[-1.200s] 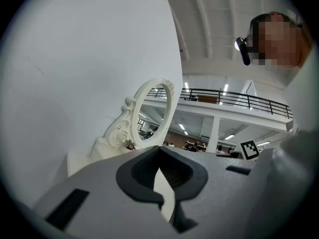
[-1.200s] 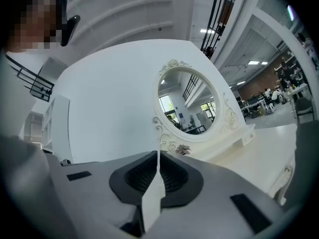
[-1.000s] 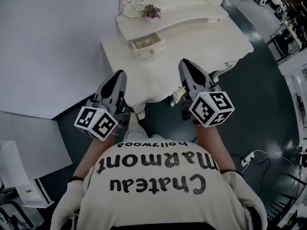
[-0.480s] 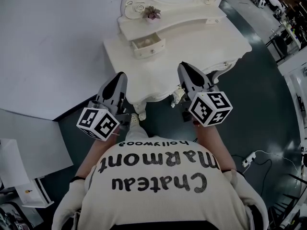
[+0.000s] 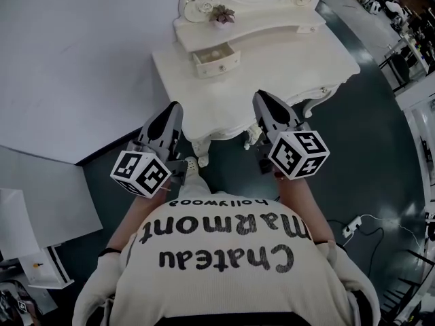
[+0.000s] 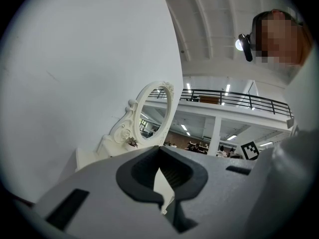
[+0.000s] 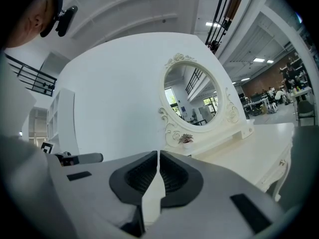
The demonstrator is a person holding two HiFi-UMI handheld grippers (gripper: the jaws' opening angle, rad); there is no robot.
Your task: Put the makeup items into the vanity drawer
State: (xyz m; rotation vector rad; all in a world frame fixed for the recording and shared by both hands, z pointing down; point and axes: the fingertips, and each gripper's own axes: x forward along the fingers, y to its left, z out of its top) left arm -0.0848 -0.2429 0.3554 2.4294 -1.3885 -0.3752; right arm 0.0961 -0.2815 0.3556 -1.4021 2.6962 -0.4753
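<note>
The white vanity (image 5: 285,60) stands ahead of me in the head view, with an oval mirror (image 7: 192,96) on top. Its small drawer (image 5: 216,61) under the mirror shelf is pulled out a little. No makeup items show in any view. My left gripper (image 5: 170,111) hovers at the vanity's front edge, left of centre, its jaws shut and empty (image 6: 160,158). My right gripper (image 5: 263,99) is held at the front edge further right, also shut with nothing between its jaws (image 7: 158,156). Both point toward the mirror.
A tiny potted plant (image 5: 222,15) sits on the mirror shelf. A white wall panel (image 5: 75,53) runs along the left of the vanity. On the dark floor to the right lie a power strip and cables (image 5: 350,226). A white cabinet (image 5: 27,243) stands at lower left.
The vanity has drifted slightly up and to the right in the head view. Both grippers stay shut and hold nearly the same place.
</note>
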